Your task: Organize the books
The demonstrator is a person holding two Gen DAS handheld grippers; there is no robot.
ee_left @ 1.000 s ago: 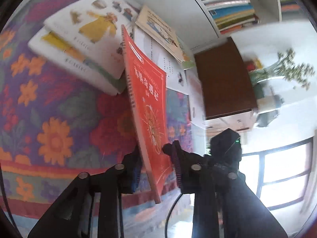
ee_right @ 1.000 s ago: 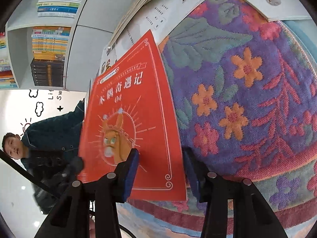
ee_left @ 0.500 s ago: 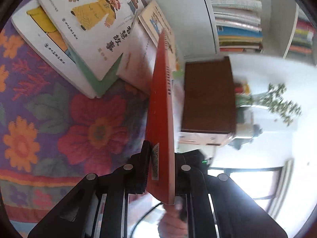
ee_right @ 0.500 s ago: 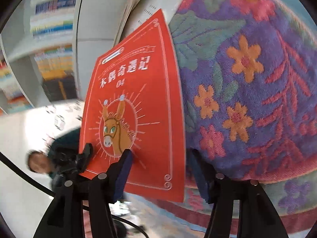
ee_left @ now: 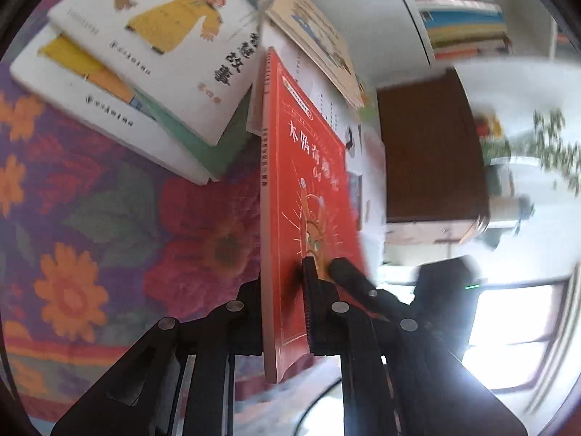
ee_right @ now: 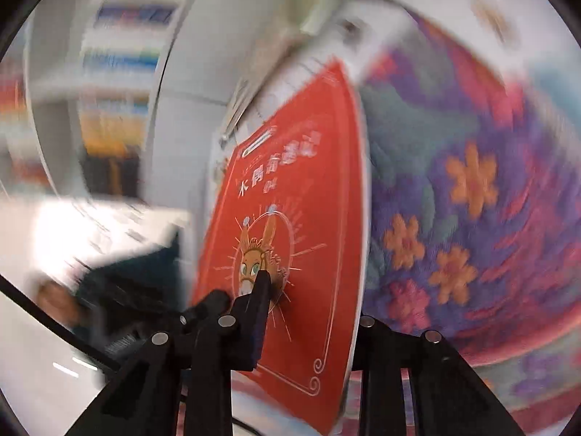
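A thin red book (ee_left: 308, 181) with a donkey on its cover stands on edge above the flowered cloth (ee_left: 90, 218). My left gripper (ee_left: 283, 283) is shut on its lower end. In the right wrist view the same red book (ee_right: 290, 254) sits between the fingers of my right gripper (ee_right: 312, 301), which is shut on it; the view is blurred. The right gripper's finger (ee_left: 348, 276) shows against the cover in the left wrist view. Several white picture books (ee_left: 152, 54) lie overlapped on the cloth beyond.
A white bookshelf (ee_left: 461, 11) full of books stands behind the table. A brown box (ee_left: 428, 152) and a plant (ee_left: 544, 138) are at the right. A person (ee_right: 54, 298) shows at the lower left of the right wrist view.
The right gripper has closed on the red book. The book has turned so that its cover shows again in the left wrist view. Both cameras have swung.
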